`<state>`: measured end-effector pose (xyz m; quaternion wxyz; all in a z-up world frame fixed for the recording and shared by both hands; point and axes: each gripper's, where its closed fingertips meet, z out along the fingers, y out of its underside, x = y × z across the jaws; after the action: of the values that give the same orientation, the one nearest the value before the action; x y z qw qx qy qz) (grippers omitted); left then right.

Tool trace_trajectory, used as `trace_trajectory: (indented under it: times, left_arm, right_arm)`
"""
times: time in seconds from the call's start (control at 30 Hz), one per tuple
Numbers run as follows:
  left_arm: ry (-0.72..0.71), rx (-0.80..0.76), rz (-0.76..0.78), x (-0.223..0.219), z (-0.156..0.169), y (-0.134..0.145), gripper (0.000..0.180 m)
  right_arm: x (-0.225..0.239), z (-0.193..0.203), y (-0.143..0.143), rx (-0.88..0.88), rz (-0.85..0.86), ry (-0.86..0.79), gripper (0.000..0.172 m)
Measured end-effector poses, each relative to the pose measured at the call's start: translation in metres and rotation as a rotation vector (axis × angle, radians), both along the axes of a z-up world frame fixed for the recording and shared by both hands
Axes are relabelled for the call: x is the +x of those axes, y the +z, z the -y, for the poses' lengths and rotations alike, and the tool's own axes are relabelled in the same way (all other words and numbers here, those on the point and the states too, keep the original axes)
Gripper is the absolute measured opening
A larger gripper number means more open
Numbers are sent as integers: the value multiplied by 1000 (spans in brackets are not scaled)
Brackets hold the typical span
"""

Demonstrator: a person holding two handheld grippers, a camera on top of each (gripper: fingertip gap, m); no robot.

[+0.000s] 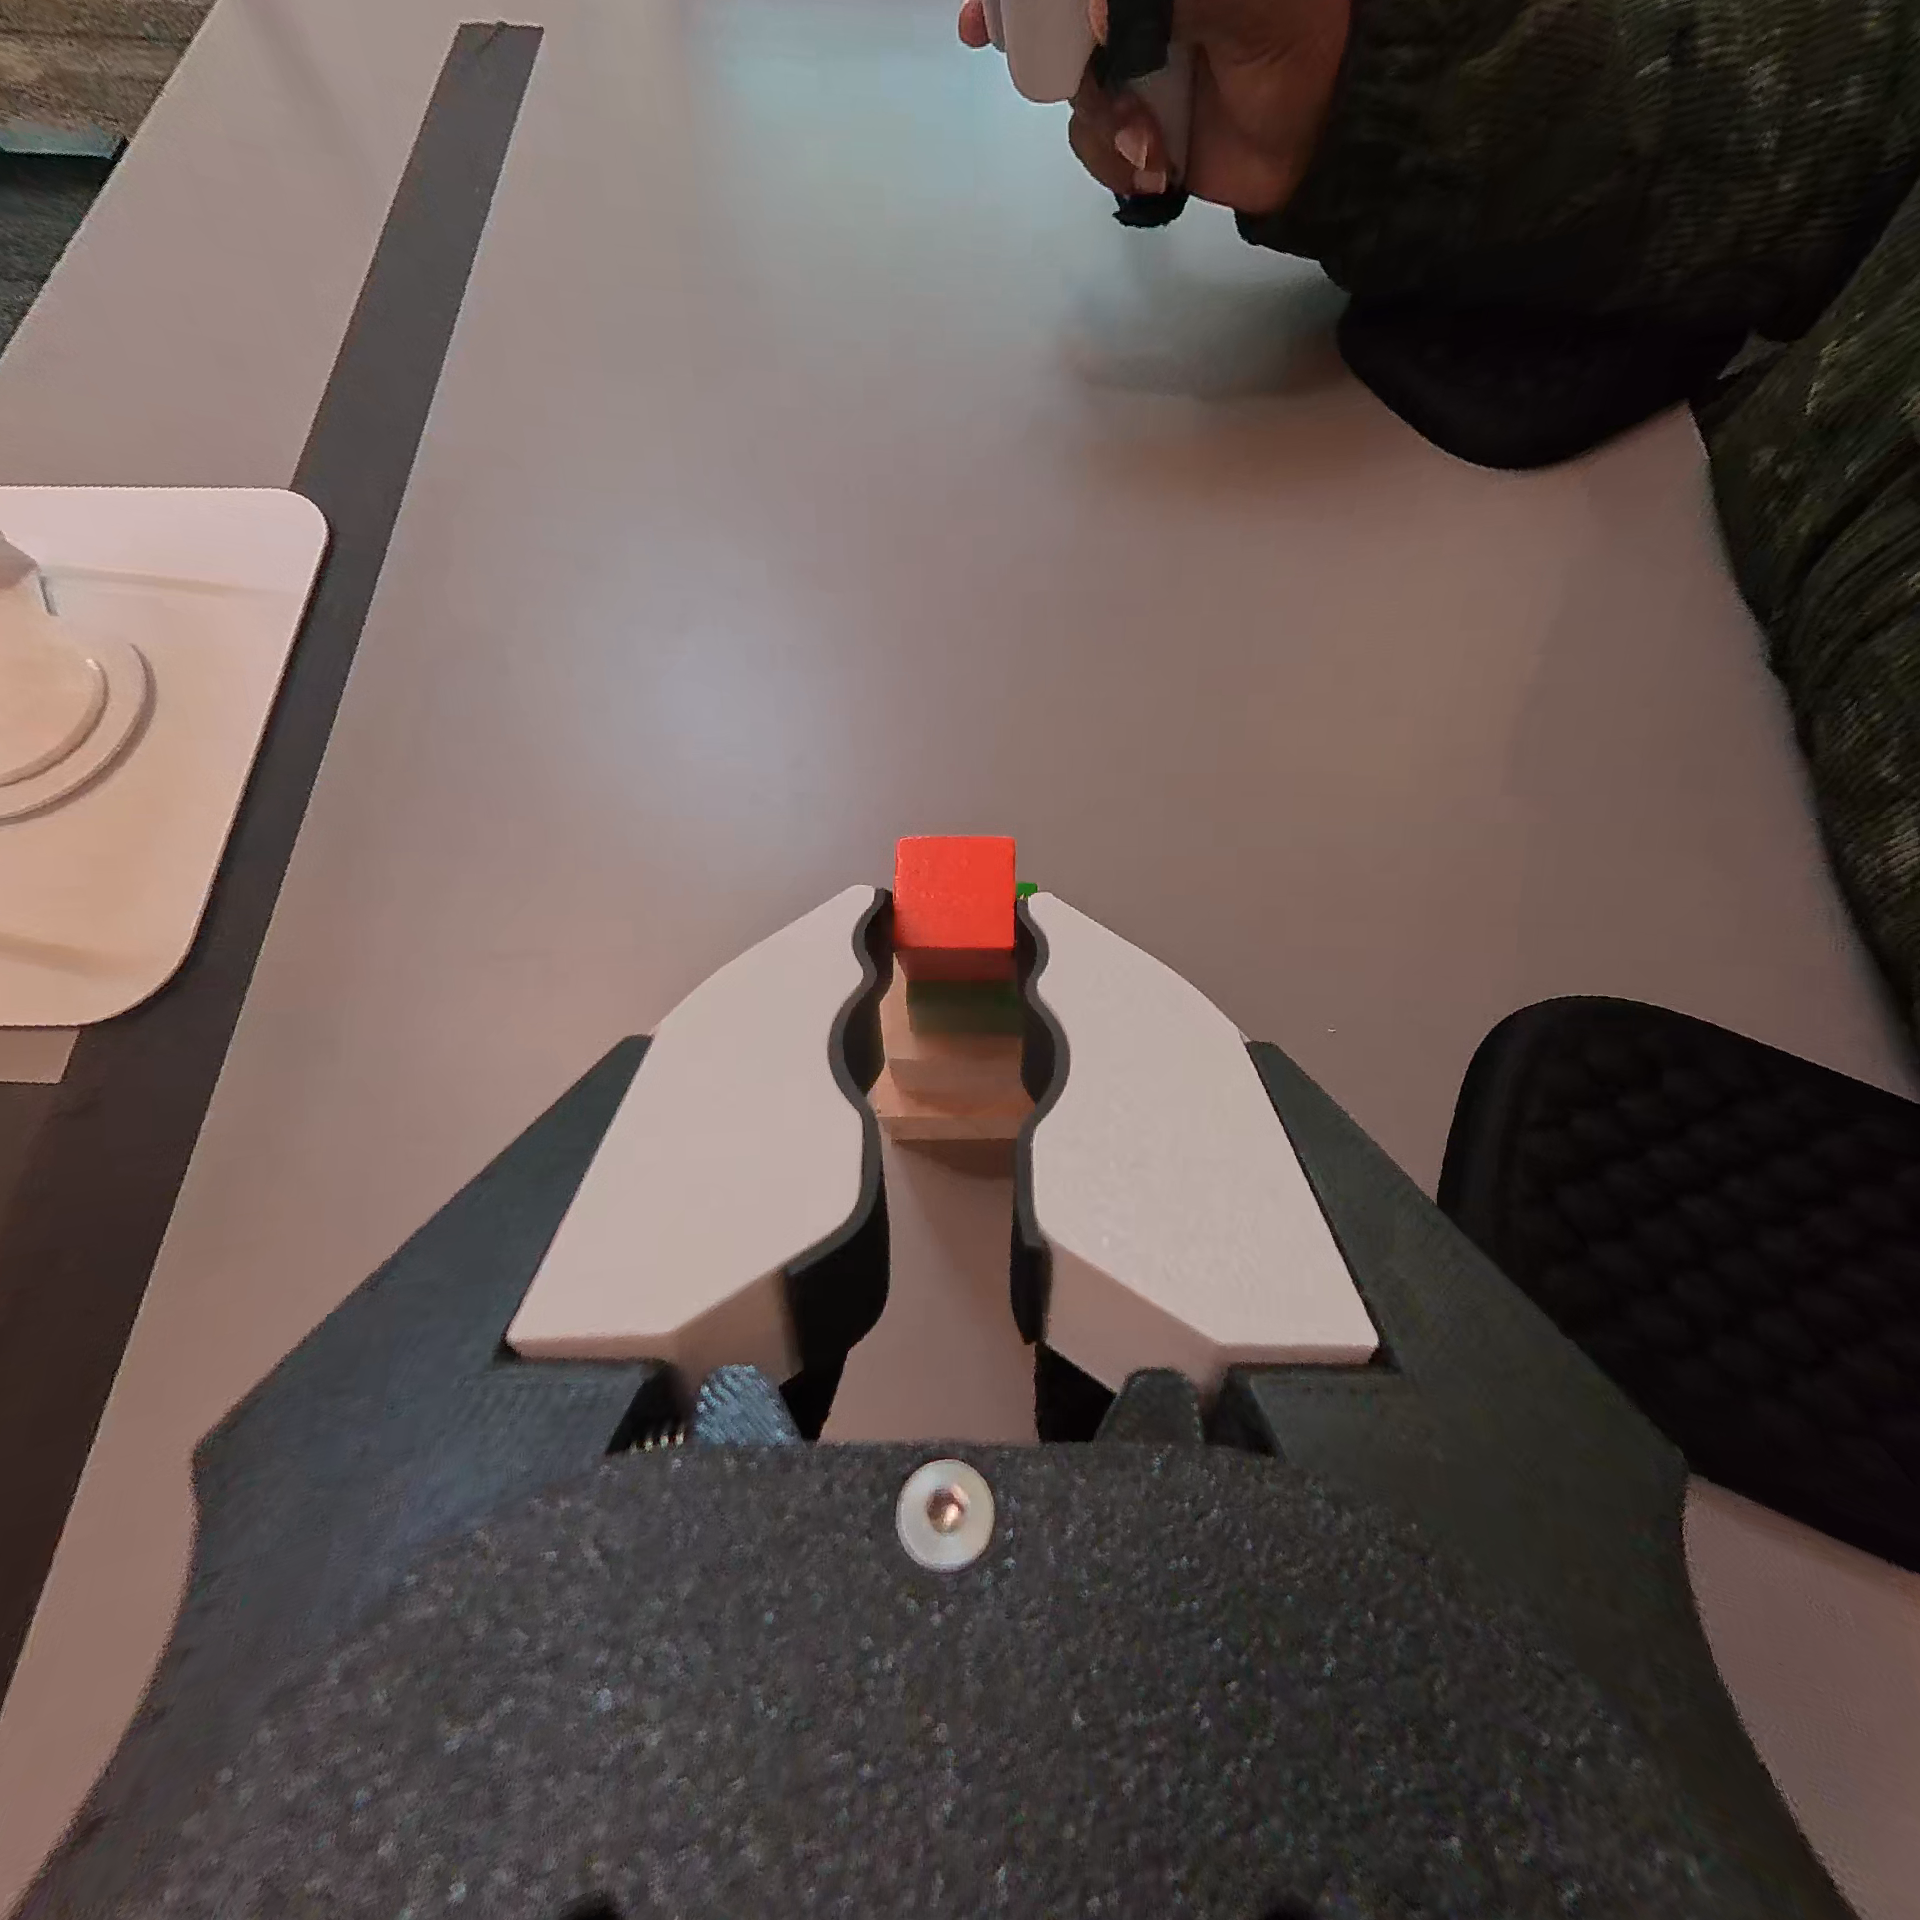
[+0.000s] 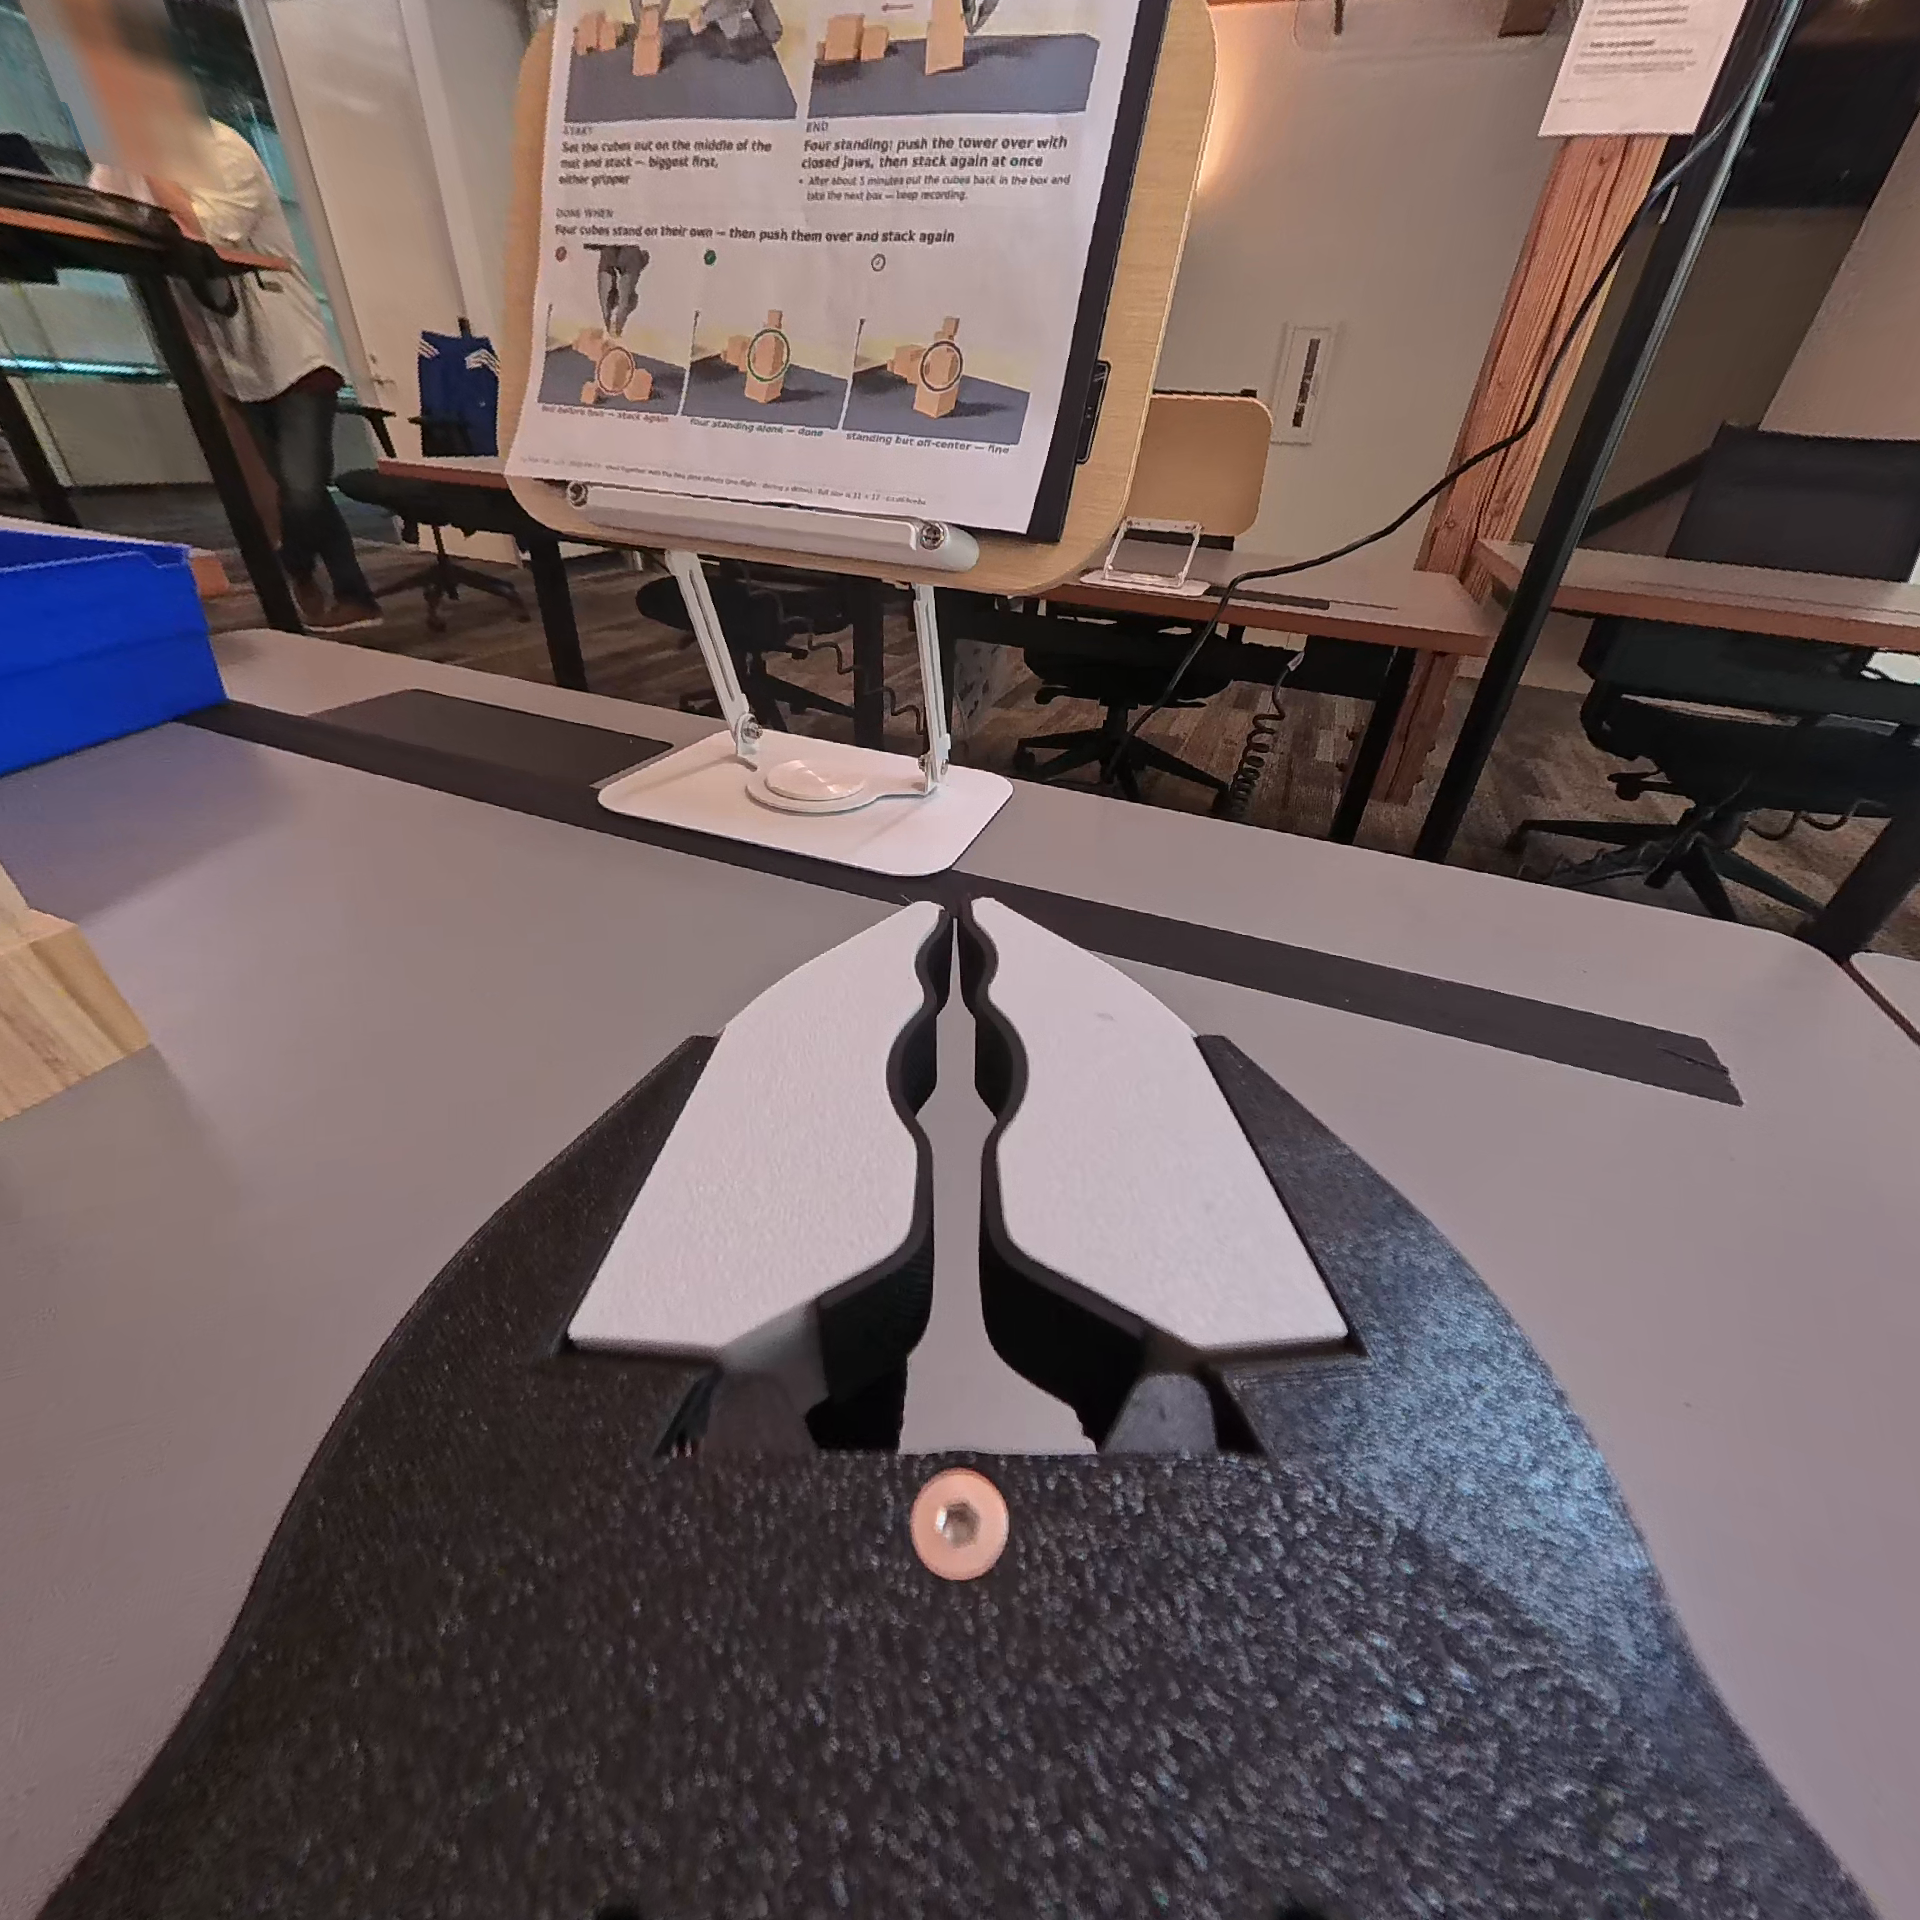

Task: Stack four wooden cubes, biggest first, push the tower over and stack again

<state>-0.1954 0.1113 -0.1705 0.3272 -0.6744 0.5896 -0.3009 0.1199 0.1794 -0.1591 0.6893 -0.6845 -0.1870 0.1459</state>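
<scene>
The left tongs (image 1: 954, 914) are clamped on a red cube (image 1: 954, 894), a pad pressed to each side. Under the red cube a green cube (image 1: 961, 1006) is seen, and wooden cubes (image 1: 951, 1091) below that, stacked on the desk (image 1: 727, 520). The right tongs (image 2: 956, 920) are clenched on nothing, held well apart from the red cube and pointed at a white stand (image 2: 831, 821).

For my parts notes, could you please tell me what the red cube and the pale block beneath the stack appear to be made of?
Red cube: probably painted wood, given its matte, faintly grainy coat and crisp edges. Pale block: likely bare, unfinished wood, tan and dull, though blurred.
</scene>
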Motion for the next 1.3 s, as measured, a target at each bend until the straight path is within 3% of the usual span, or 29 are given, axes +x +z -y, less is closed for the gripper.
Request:
trace_trajectory:
  times: [0.43, 0.67, 0.8, 0.97, 1.07, 1.17, 1.3]
  left_arm:
    - [-19, 62, -30, 0, 4, -4, 23]
    - [13, 83, 0, -1, 2, 4, 31]
    - [77, 111, 94, -5, 2, 21, 34]
    - [384, 206, 461, -10, -9, 69, 21]
    - [657, 328, 611, -33, -13, 82, 0]
    - [917, 376, 626, -58, -16, 66, 0]
    - [1186, 294, 617, -79, -13, 31, 0]
  right_arm:
    - [-3, 0, -3, -7, 5, 8, 1]
    - [-3, 0, -2, -6, 4, 8, 1]
    - [-2, 0, -2, -6, 0, 8, 1]
    - [-1, 2, 4, 12, -9, 4, 1]
    - [0, 2, 7, 15, -19, 3, 1]
    - [-1, 4, 9, 19, -23, 6, 1]
    - [-1, 6, 14, 28, -40, 6, 0]
